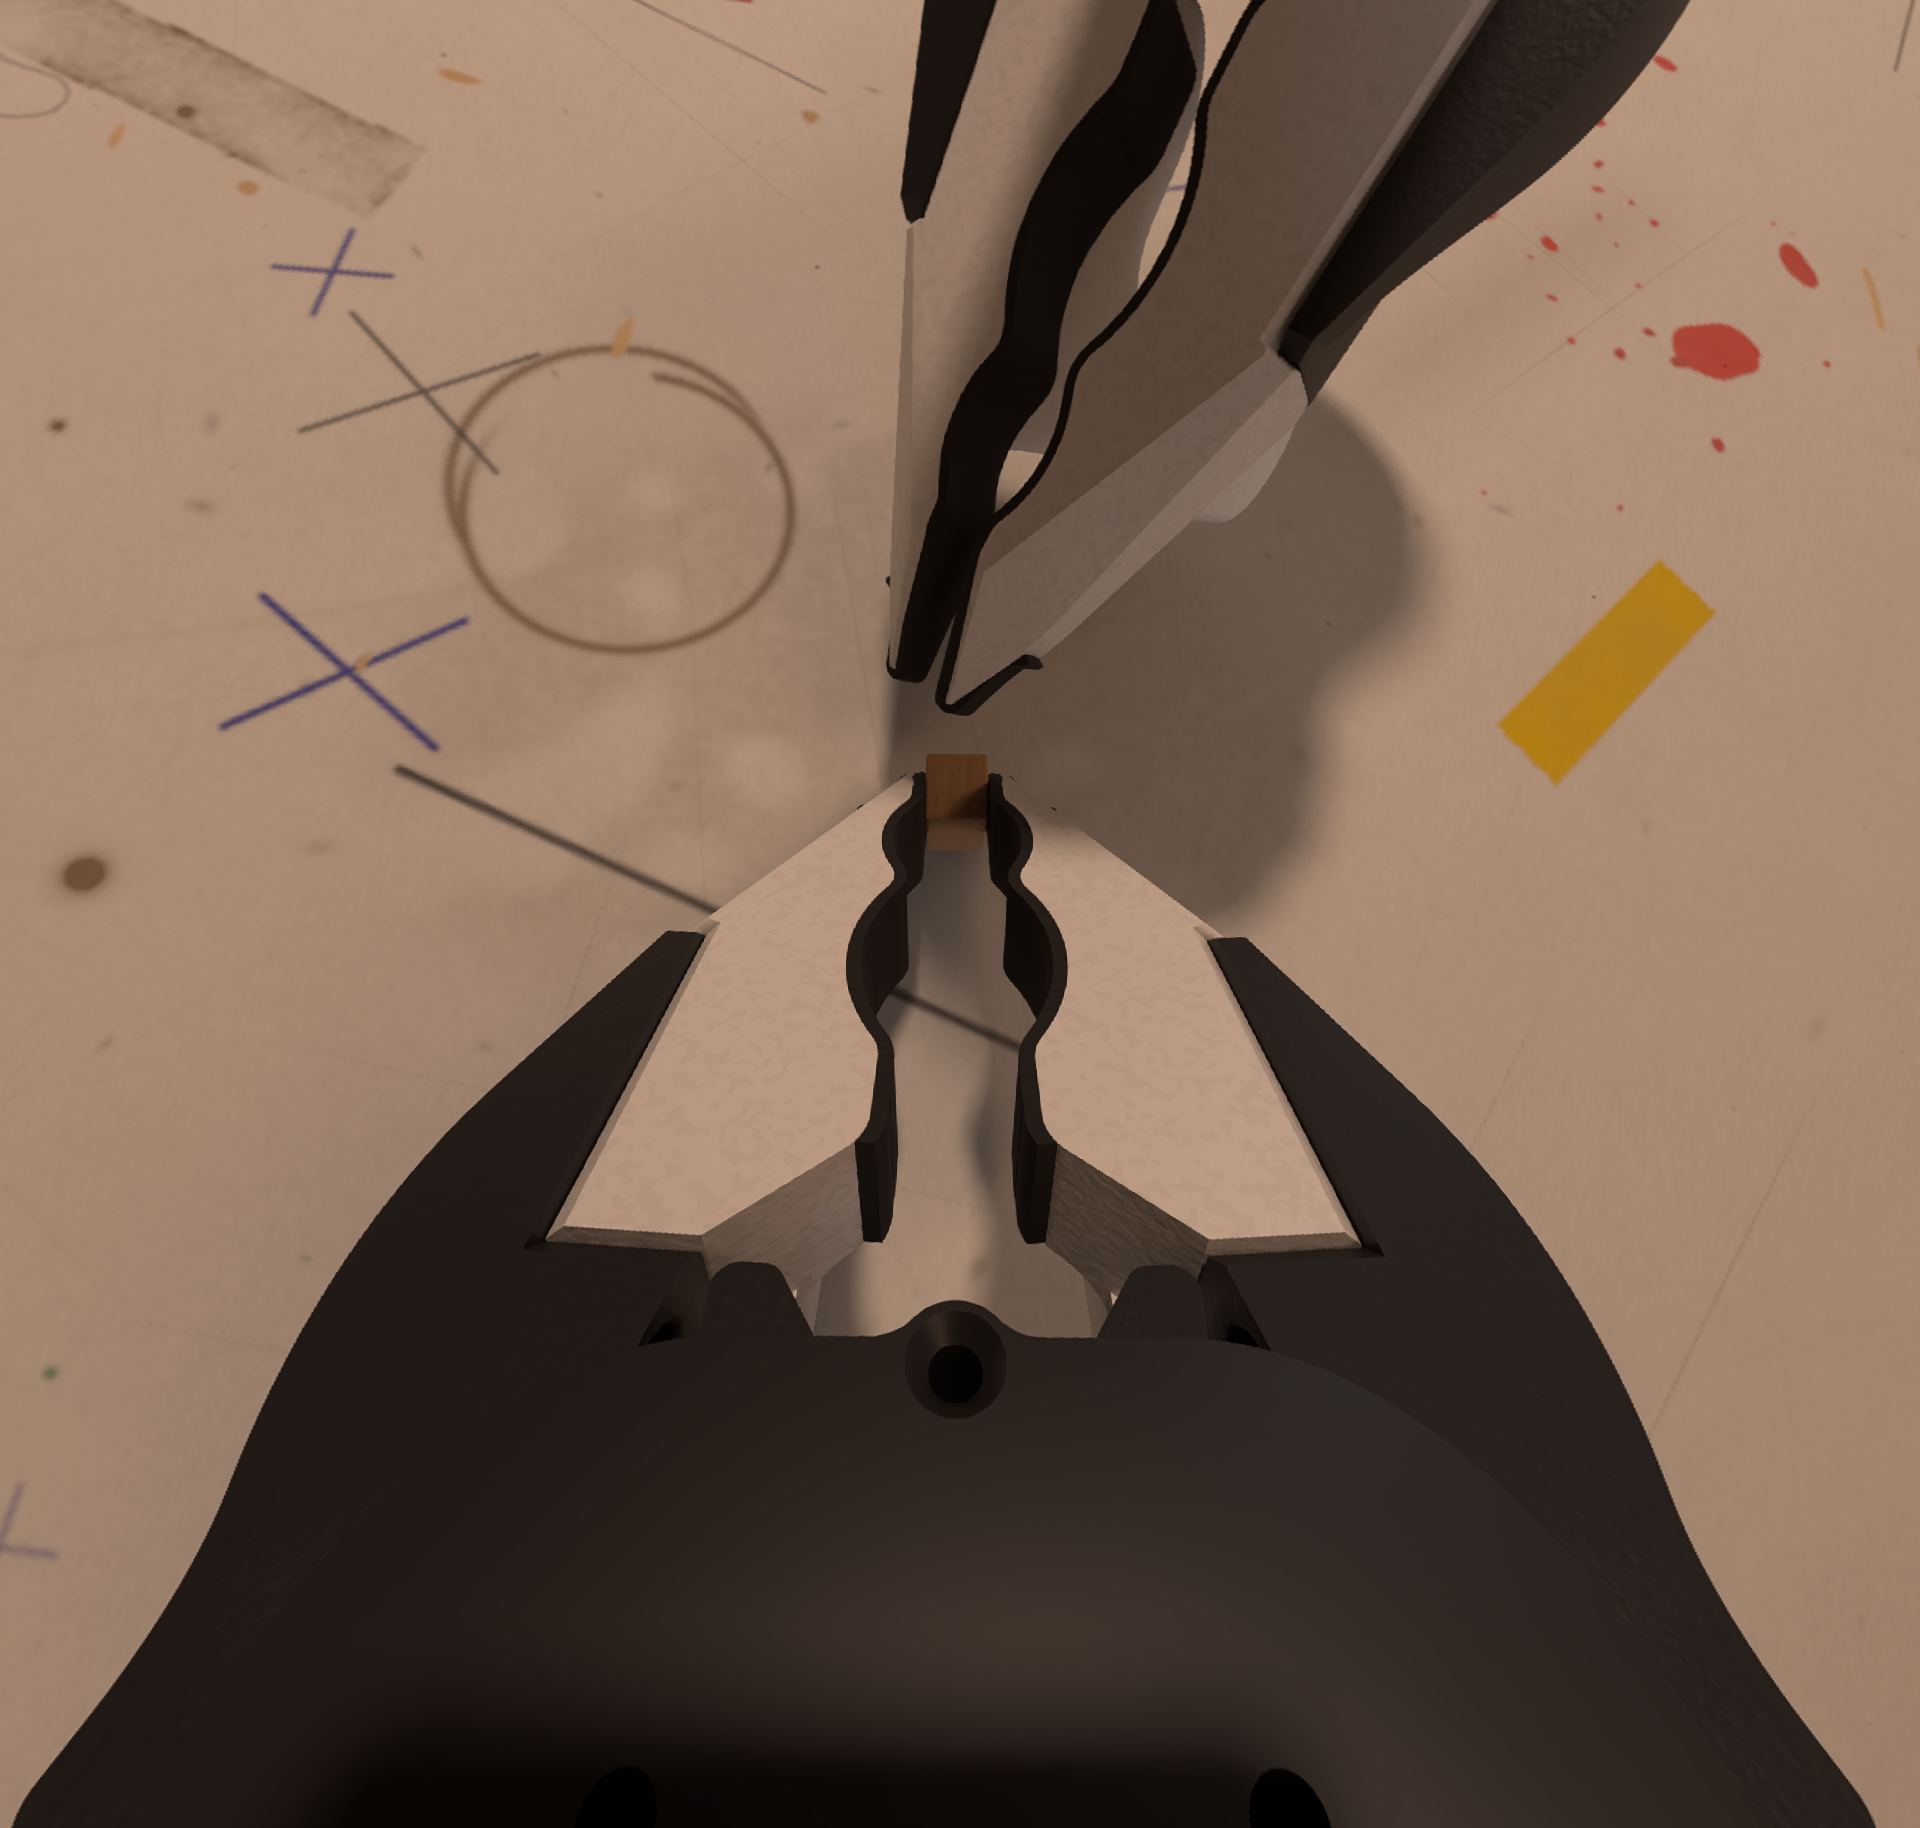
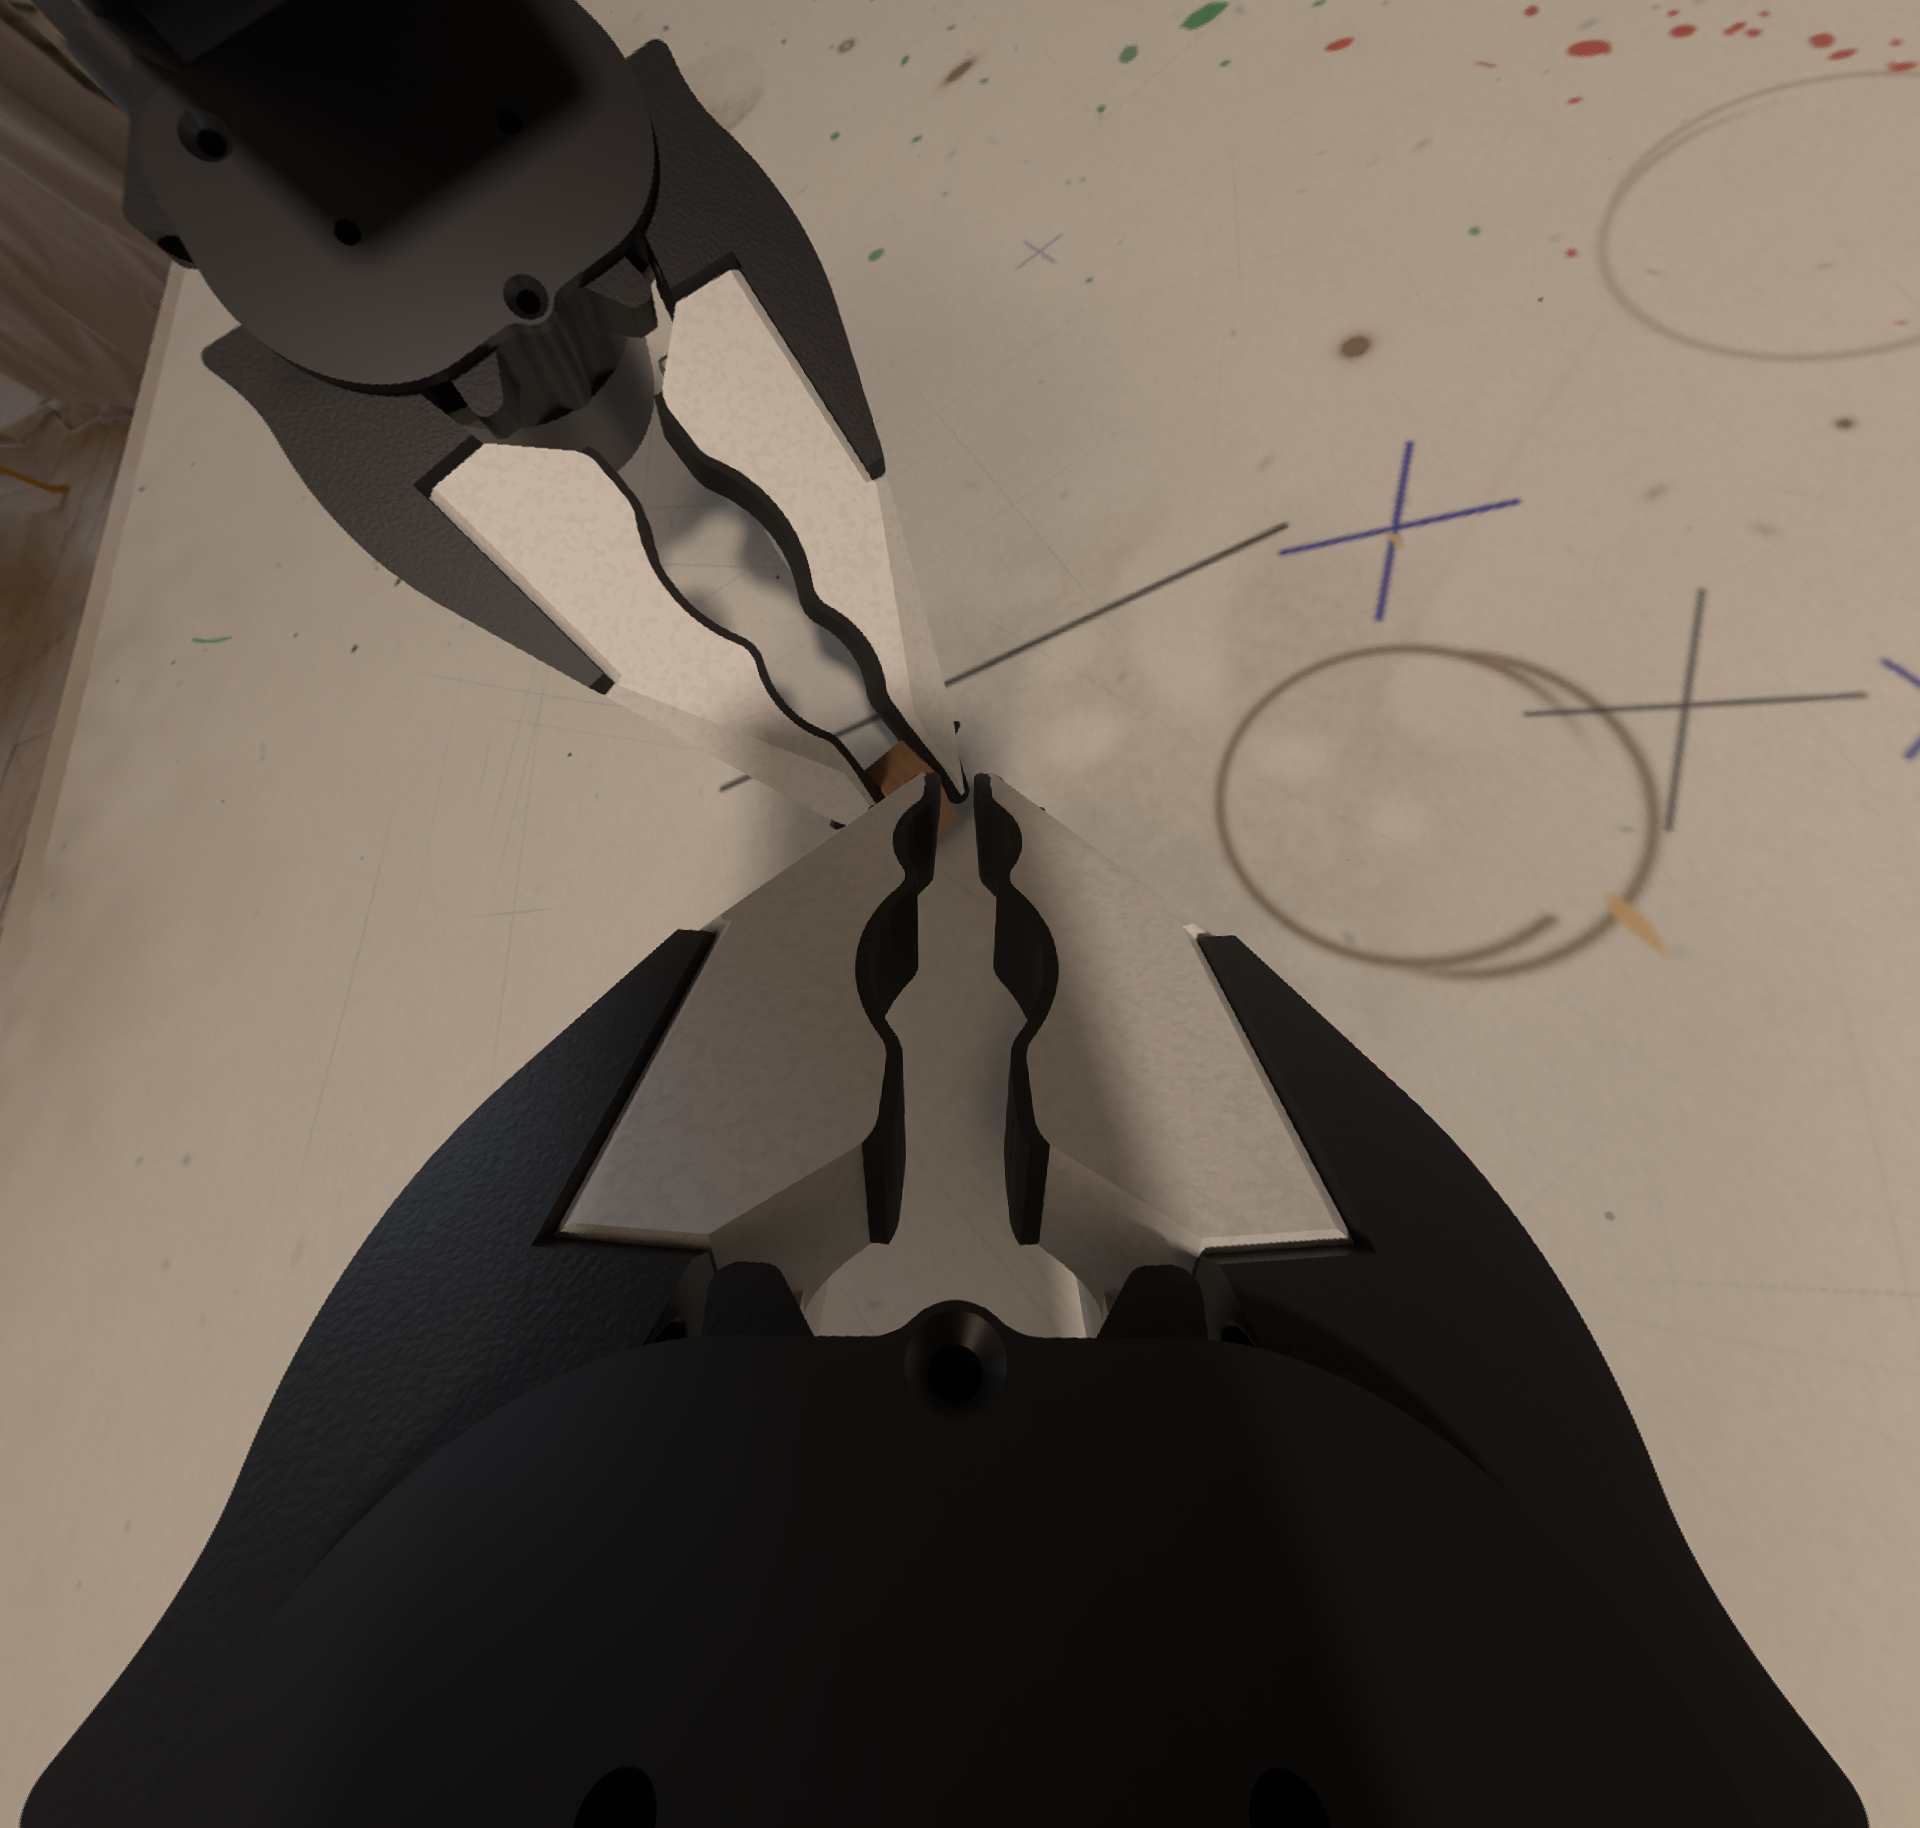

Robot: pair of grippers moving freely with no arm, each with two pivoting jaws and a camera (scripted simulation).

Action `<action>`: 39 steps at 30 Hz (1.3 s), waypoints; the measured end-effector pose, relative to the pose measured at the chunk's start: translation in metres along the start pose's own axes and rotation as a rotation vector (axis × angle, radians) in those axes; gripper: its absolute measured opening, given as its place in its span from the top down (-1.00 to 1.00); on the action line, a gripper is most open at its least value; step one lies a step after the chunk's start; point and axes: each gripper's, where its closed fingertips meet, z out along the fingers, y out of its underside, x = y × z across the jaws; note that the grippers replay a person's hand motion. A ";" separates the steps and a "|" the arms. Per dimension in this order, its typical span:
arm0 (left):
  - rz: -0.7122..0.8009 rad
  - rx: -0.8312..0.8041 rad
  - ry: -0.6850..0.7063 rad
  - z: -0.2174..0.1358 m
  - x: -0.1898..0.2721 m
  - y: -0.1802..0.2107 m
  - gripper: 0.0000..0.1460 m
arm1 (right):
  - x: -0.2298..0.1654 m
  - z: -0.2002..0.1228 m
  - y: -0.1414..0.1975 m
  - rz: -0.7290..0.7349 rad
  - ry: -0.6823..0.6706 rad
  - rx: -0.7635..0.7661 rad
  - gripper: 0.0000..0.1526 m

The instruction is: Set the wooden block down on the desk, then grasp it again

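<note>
Left wrist view: the left gripper [image 1: 956, 791] reaches forward over the desk [image 1: 260, 947], its two fingertips pinched on the wooden block [image 1: 957, 799]. The block is small and tan, held right at the very tips, with its far end poking out just beyond them. It looks nearly cubic from here, so a long axis cannot be told; its visible faces sit square to the fingers. Whether it touches the desk or hangs just above it cannot be told. Straight beyond it, at the far side, the right gripper [image 1: 935, 682] comes down steeply with its tips almost together, a thin gap between them, close to the block but apart from it. To the left lie a brown ring stain [image 1: 623, 500] and a blue cross [image 1: 345, 672]; to the right a yellow strip [image 1: 1605, 672], and farther right red splashes [image 1: 1714, 350].

Right wrist view: the right gripper [image 2: 958, 791] has its fingertips narrowly apart with nothing between them. The left gripper [image 2: 909, 770] enters from the far left, slanting down, its tips clamped on the wooden block [image 2: 896, 765], which shows only as a sliver of tan just left of the right gripper's left fingertip; the two are very close, and contact cannot be judged. The desk [image 2: 312, 1051] carries a brown ring stain [image 2: 1439, 807] to the right, and a blue cross [image 2: 1397, 526] farther off.
</note>
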 end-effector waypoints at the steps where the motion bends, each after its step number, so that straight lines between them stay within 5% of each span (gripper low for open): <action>1: 0.000 0.000 0.000 0.000 0.000 0.000 0.85 | 0.001 0.000 0.000 -0.001 0.000 -0.007 0.92; 6: -0.001 0.001 -0.012 0.000 -0.002 0.000 0.86 | 0.003 0.002 0.000 0.063 -0.060 -0.082 1.00; 19: 0.008 0.001 -0.042 0.001 -0.004 0.000 0.85 | 0.013 -0.004 0.001 0.205 -0.102 0.009 1.00; 39: -0.009 0.002 -0.034 0.001 -0.005 -0.001 0.85 | 0.005 -0.003 0.002 -0.098 0.027 -0.025 0.93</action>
